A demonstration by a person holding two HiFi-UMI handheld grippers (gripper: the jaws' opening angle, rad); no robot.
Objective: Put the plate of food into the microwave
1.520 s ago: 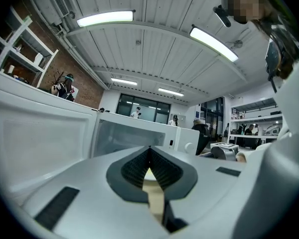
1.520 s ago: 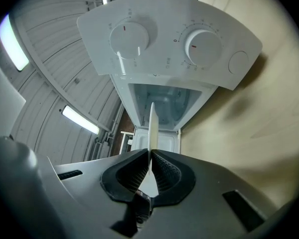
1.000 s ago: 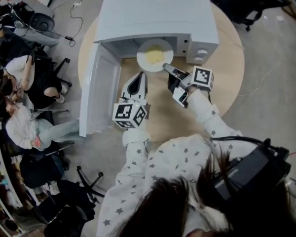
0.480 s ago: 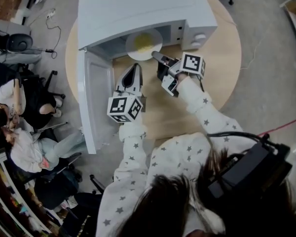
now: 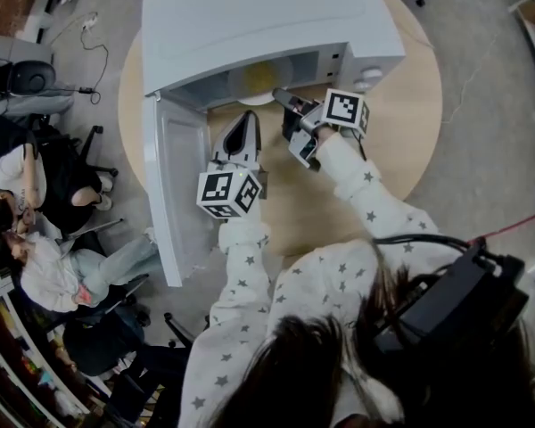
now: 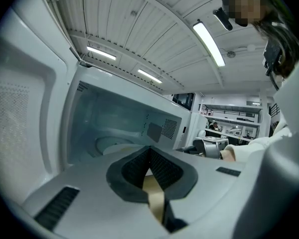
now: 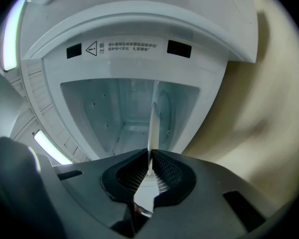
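The white microwave stands at the back of the round wooden table, its door swung open to the left. The white plate of yellow food lies mostly inside the cavity, under the roof's edge. My right gripper is at the opening, shut on the plate's near rim. In the right gripper view the plate shows edge-on between the pads of the right gripper. My left gripper rests in front of the opening, shut and empty. The left gripper faces the cavity.
The open door juts over the table's left edge. People sit at desks on the far left, with office chairs around them. A cable lies on the floor behind the table. Bare tabletop lies right of the microwave.
My right gripper has pushed the plate forward, from the microwave's threshold to deep inside the cavity. The left gripper has stayed in front of the opening.
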